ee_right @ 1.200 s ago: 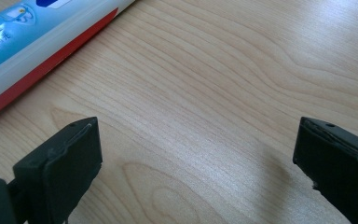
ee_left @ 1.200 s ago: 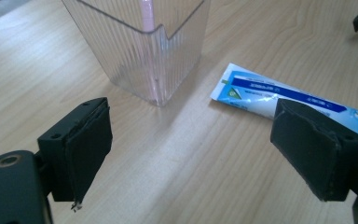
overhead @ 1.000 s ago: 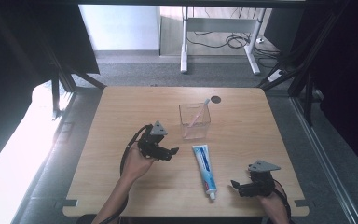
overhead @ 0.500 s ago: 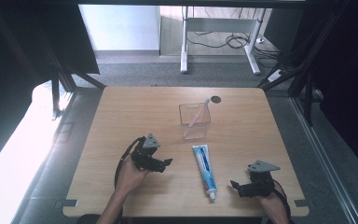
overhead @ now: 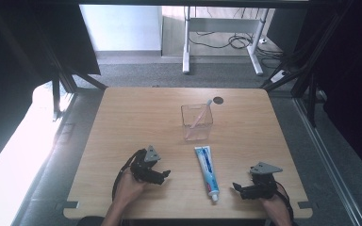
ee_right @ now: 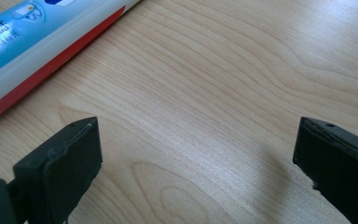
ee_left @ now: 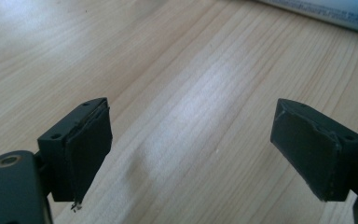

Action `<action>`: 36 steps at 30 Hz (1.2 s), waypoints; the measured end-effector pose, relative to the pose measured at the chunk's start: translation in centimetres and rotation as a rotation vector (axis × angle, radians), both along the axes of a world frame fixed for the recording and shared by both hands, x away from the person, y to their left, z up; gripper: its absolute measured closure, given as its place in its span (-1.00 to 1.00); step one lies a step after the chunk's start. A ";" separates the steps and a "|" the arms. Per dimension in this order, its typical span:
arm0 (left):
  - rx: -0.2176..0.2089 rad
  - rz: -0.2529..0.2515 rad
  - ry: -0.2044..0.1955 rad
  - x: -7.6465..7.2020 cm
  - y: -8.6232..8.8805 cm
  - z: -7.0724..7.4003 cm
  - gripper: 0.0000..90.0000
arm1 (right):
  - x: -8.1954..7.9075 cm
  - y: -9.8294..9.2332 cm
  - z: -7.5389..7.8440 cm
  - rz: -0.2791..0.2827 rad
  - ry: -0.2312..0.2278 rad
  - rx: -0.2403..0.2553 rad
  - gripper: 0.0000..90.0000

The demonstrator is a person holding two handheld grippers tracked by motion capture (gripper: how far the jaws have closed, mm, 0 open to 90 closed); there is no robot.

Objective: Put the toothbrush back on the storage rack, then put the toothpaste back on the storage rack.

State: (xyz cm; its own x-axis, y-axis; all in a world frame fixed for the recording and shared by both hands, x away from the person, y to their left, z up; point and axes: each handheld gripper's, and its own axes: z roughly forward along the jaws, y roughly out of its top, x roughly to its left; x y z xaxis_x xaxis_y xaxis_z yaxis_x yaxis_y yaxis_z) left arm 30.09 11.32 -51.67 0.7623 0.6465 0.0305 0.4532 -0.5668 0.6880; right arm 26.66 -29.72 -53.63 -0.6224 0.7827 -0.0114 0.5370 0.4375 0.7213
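From my left tongs (ee_left: pixel 191 154) camera I see the white and blue toothpaste tube (ee_left: pixel 326 10) cut off at the top edge, its print too blurred to read. My right tongs (ee_right: pixel 196 172) camera catches the tube (ee_right: pixel 37 46) at the upper left, running out of frame, red stripe along its side. In the high view the tube (overhead: pixel 206 169) lies flat on the pale wooden desk (overhead: pixel 122 122) between my two tongs, touching neither. Behind it stands a clear plastic square cup (overhead: pixel 197 121) with a pink stick leaning inside; I cannot make out what the stick is. Both tongs gape wide and hold nothing. Since a second ago my left tongs (overhead: pixel 162 175) have pulled back toward the near edge; the right tongs (overhead: pixel 238 187) have stayed put.
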 end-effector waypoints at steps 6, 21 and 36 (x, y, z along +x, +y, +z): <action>-0.032 0.013 -0.008 -0.3 0.6 -0.1 -0.71 | 0.0 0.1 0.1 0.002 0.014 0.001 -0.97; -0.076 0.027 -0.020 -0.5 1.7 -0.6 -0.71 | -0.1 0.8 1.8 0.025 0.096 0.032 -0.69; -0.101 0.051 -0.025 -0.9 2.8 -0.5 -0.71 | -0.2 2.0 3.0 0.084 0.106 -0.012 0.77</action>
State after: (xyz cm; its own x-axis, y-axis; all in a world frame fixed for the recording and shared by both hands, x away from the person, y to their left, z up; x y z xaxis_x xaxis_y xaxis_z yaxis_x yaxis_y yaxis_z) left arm 29.19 14.17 -52.12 0.7283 0.6851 -0.0181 0.4616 -0.4708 0.7519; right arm 26.45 -27.75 -50.62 -0.6836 0.7282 0.0491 0.5714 0.4920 0.6568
